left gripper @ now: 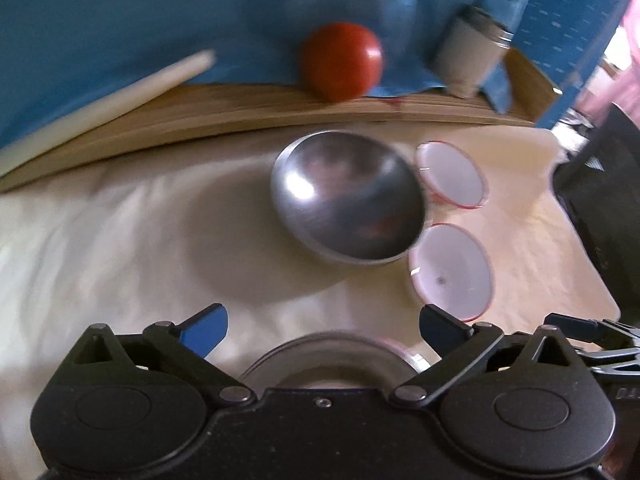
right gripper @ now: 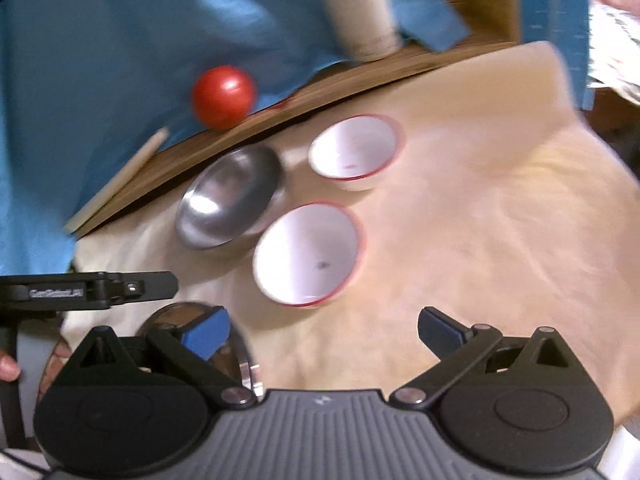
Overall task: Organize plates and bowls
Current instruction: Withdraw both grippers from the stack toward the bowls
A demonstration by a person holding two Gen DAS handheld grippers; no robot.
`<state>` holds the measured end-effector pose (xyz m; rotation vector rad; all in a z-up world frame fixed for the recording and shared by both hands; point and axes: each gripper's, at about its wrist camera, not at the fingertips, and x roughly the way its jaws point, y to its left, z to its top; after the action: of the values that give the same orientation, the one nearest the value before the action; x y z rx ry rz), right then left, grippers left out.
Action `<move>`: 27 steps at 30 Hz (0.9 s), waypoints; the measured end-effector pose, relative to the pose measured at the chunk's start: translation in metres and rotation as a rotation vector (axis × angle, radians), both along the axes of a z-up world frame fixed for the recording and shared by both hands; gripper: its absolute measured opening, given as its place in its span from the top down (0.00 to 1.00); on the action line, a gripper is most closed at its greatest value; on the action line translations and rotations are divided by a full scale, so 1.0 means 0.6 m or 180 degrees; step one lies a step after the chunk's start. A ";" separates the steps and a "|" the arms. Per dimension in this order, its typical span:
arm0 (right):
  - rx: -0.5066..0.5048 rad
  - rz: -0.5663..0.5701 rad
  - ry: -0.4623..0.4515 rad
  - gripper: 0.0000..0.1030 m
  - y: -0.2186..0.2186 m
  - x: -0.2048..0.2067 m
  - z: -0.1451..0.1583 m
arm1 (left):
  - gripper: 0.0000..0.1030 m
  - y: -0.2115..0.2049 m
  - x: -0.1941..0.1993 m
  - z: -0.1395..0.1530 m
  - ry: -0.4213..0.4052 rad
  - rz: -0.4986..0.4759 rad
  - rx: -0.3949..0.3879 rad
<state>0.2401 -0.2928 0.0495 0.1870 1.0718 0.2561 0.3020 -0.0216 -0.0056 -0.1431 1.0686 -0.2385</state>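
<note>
Little can be read here. In the right wrist view, the black arm of the left gripper [right gripper: 88, 290] carries a small white brand line that seems to begin "Gen" and end "AI", though blur smears the middle. In the left wrist view, the black body at the far right edge [left gripper: 626, 394] shows a few pale letters, cut off and too blurred to make out.
</note>
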 end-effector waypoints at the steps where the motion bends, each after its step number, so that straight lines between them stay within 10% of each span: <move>1: -0.0050 -0.0086 -0.0021 0.00 -0.003 -0.002 0.001 | 0.01 -0.010 0.006 -0.003 -0.0008 -0.0095 -0.0023; 12: -0.0579 -0.0522 -0.0228 0.00 -0.039 -0.034 0.017 | 0.01 -0.068 0.036 -0.038 0.0134 -0.0358 -0.0269; 27: -0.0648 0.0536 -0.0151 0.00 -0.019 0.102 -0.012 | 0.01 -0.085 0.060 -0.042 0.0296 0.0326 -0.0188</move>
<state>0.3012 -0.3044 0.0425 -0.0920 1.0603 0.2992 0.3383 -0.0727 -0.0305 -0.2635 1.1435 -0.1725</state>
